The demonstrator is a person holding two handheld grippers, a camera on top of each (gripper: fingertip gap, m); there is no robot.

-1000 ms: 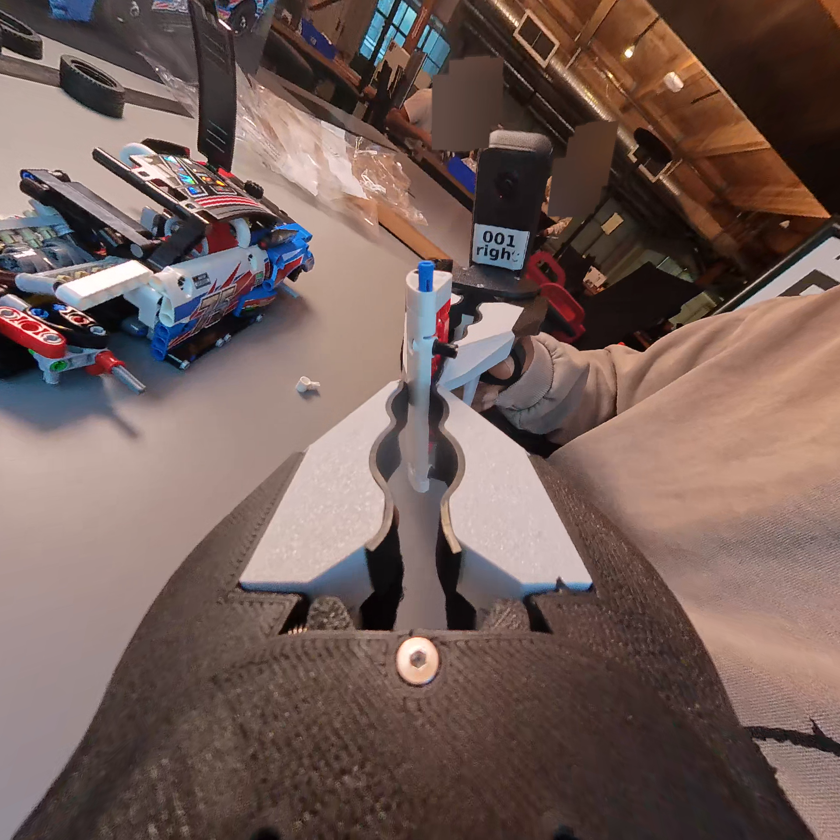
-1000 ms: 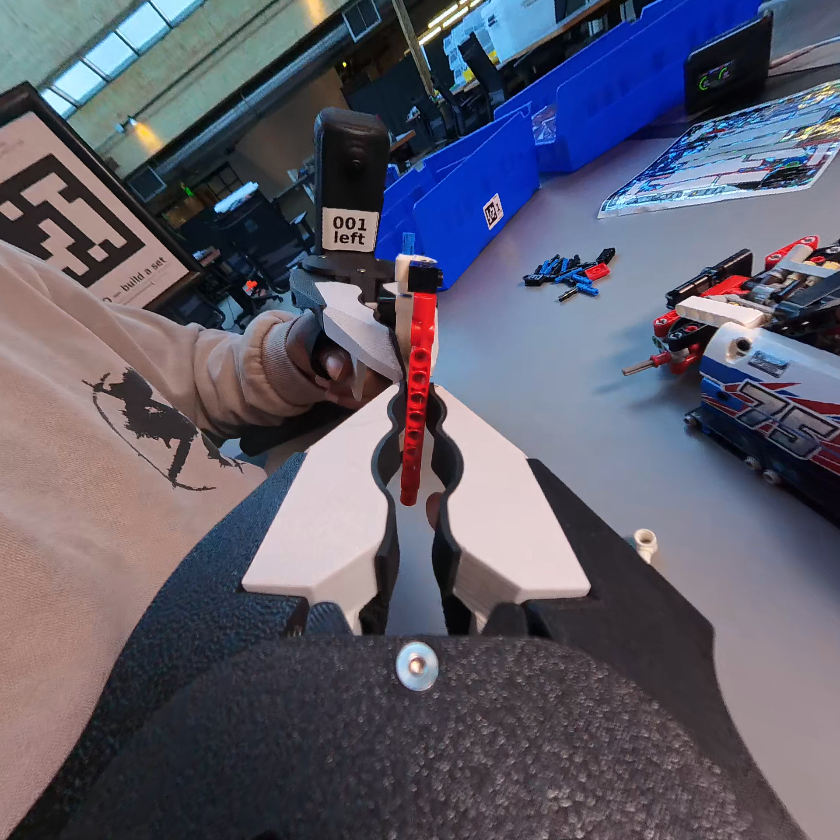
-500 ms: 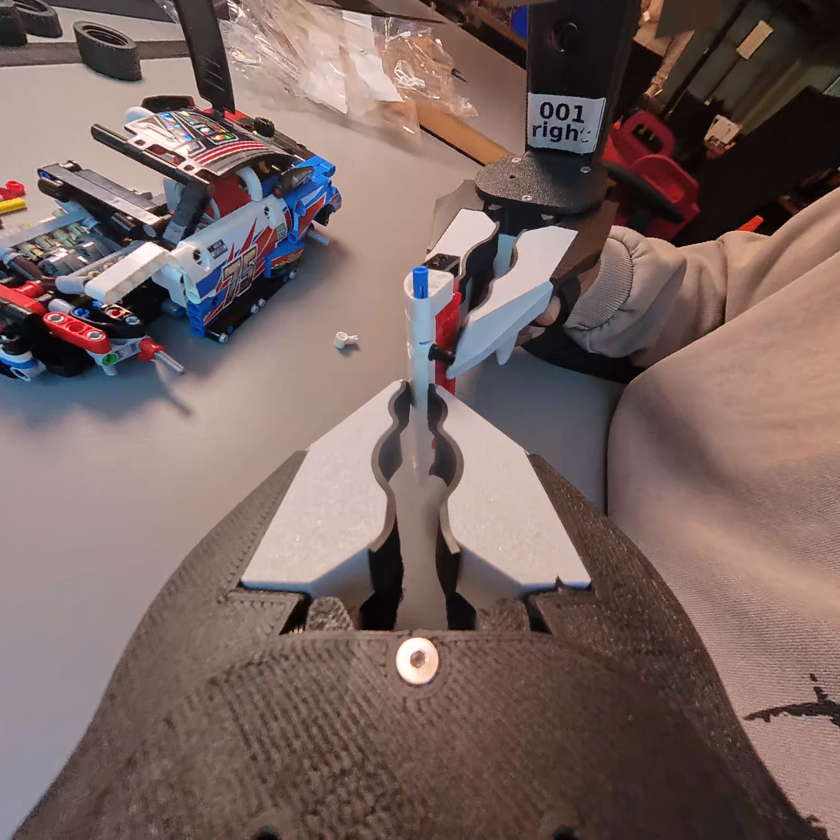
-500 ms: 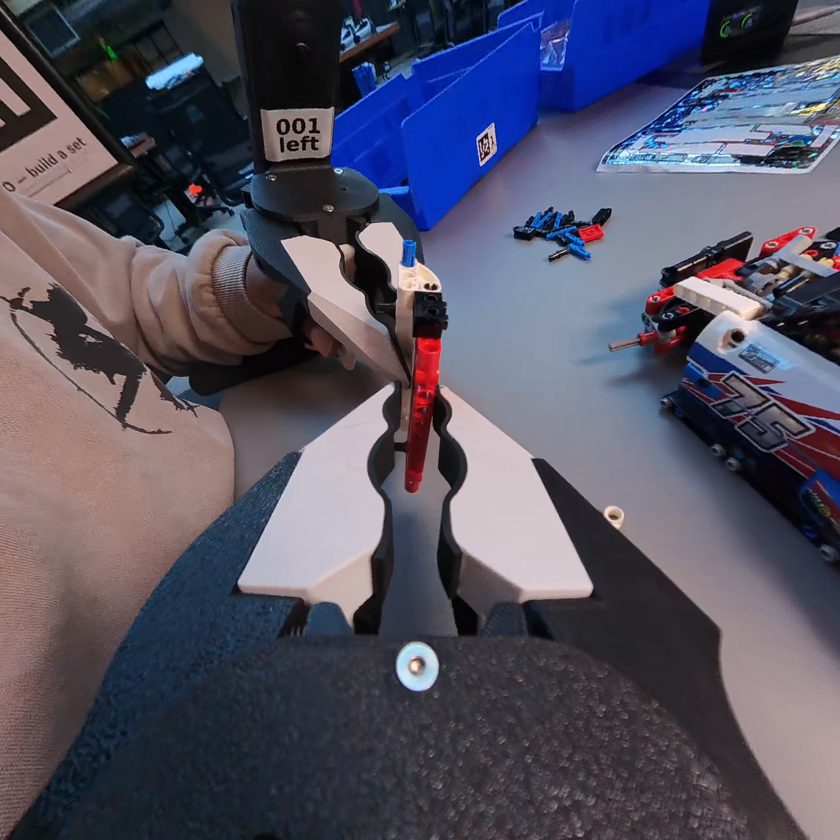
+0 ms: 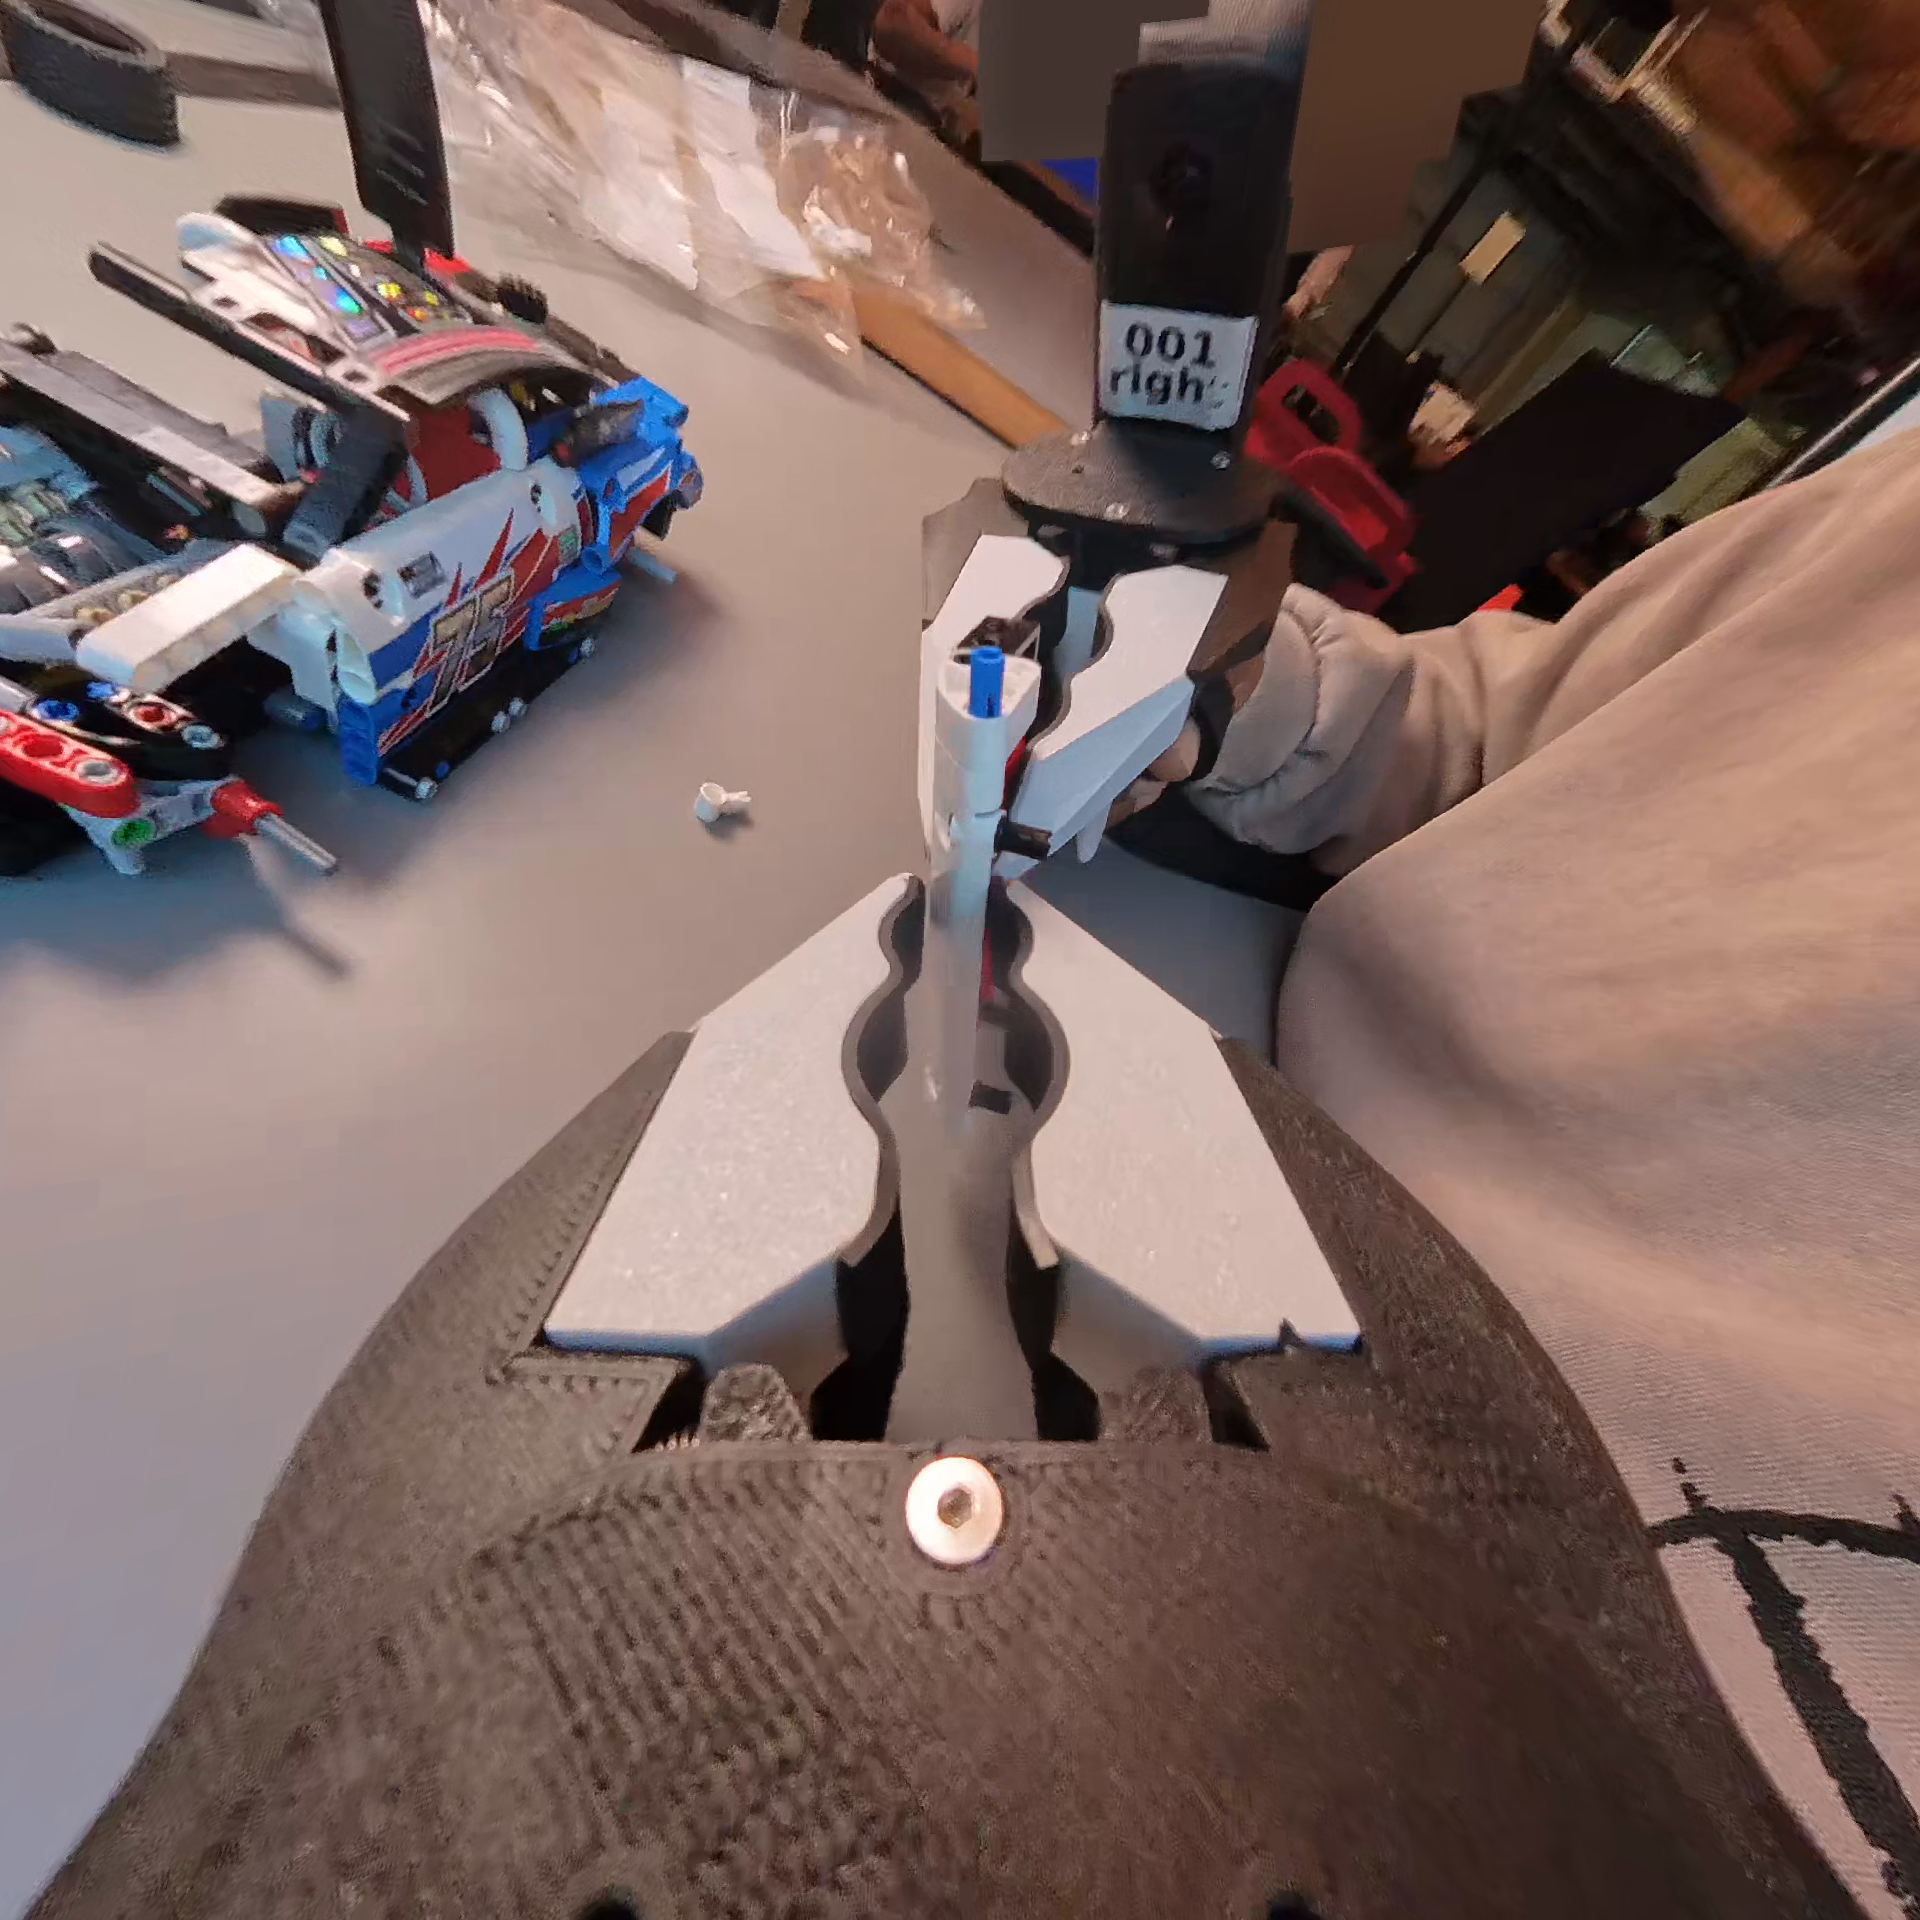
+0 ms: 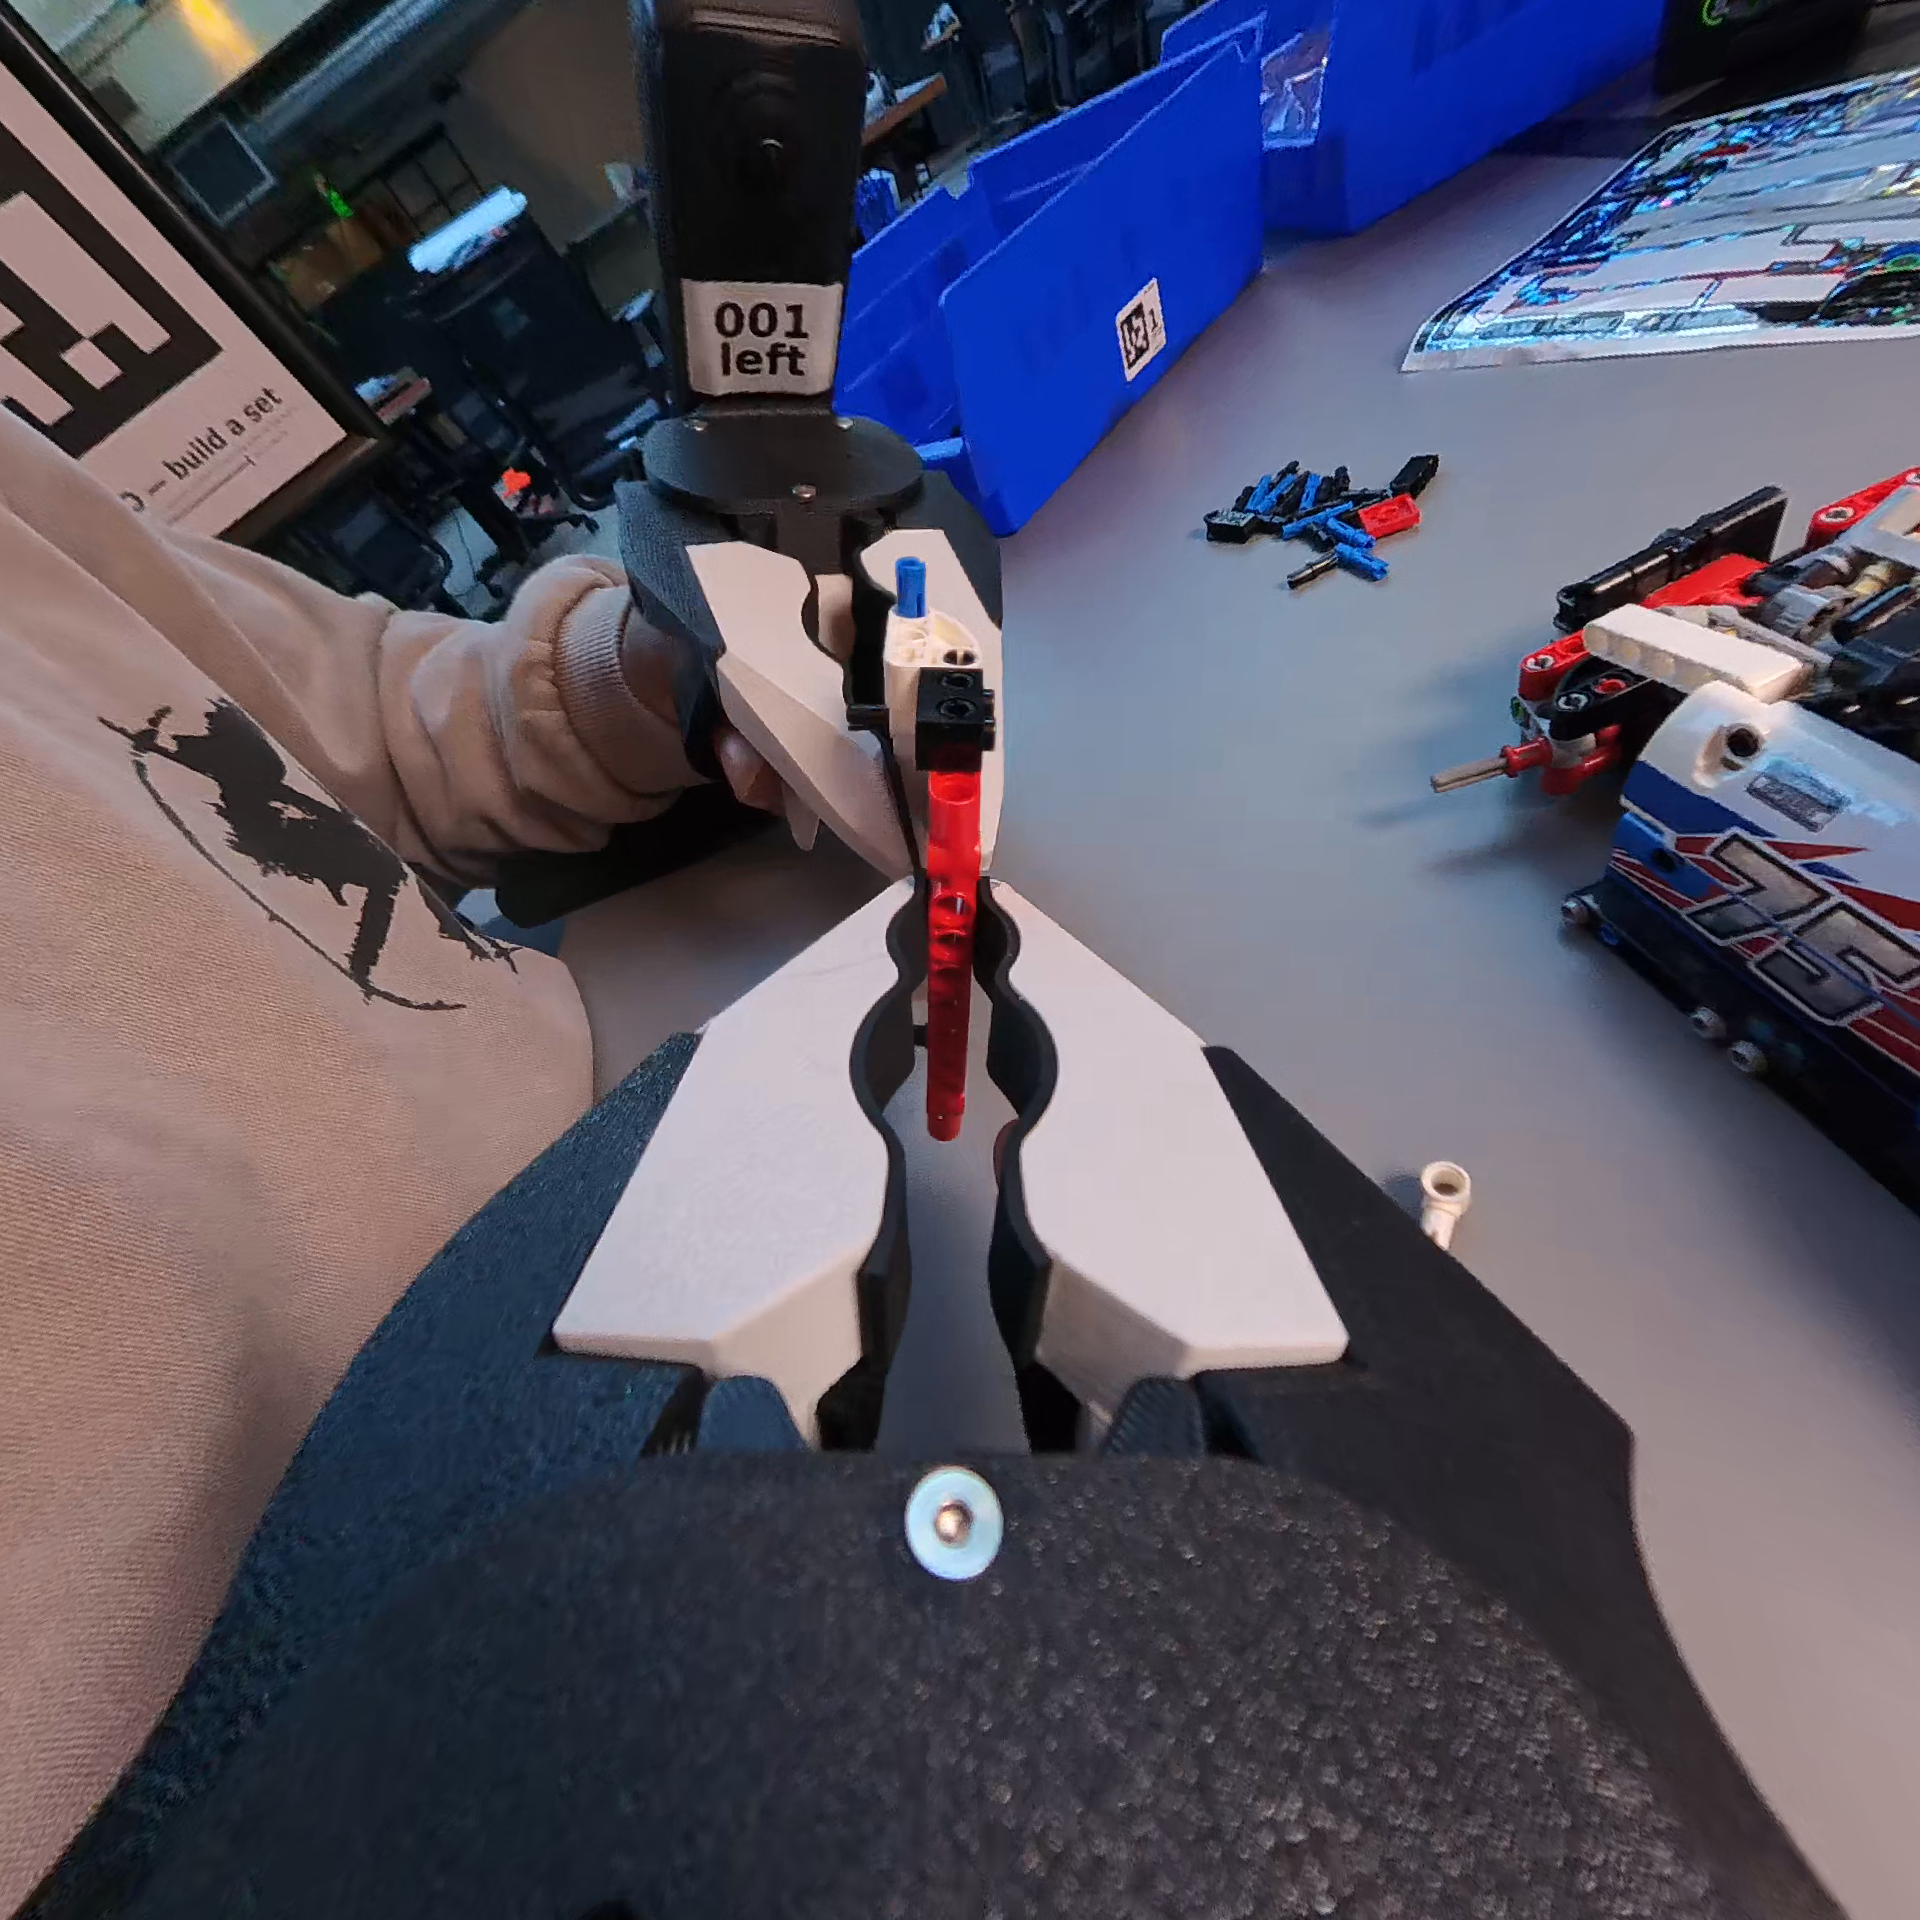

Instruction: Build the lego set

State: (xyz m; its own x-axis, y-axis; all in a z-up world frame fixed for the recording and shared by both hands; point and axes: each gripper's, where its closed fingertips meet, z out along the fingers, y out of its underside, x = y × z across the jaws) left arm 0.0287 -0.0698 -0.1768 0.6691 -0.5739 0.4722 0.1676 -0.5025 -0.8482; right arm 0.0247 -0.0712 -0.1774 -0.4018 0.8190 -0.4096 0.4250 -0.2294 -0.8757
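A small sub-assembly is held above the table between both grippers: a white beam and a red beam side by side, with a black connector and a blue pin at the top. My left gripper is shut on the white beam. My right gripper is shut on the red beam. Each gripper shows facing the other, the right one in the left wrist view and the left one in the right wrist view. The partly built race car stands on the grey table, also in the right wrist view.
A small white piece lies loose on the table near the car, also in the right wrist view. A pile of blue and black pins, blue bins and an instruction sheet lie farther off. Plastic bags and a tyre are behind the car. The tips of both grippers are at nearly the same place. The small white piece is about 10 centimetres from both grippers' fingertips. It turns up in the right wrist view as well.
Both grippers, still holding the sub-assembly, have tipped down toward the table and drawn closer together. The grips themselves look unchanged.
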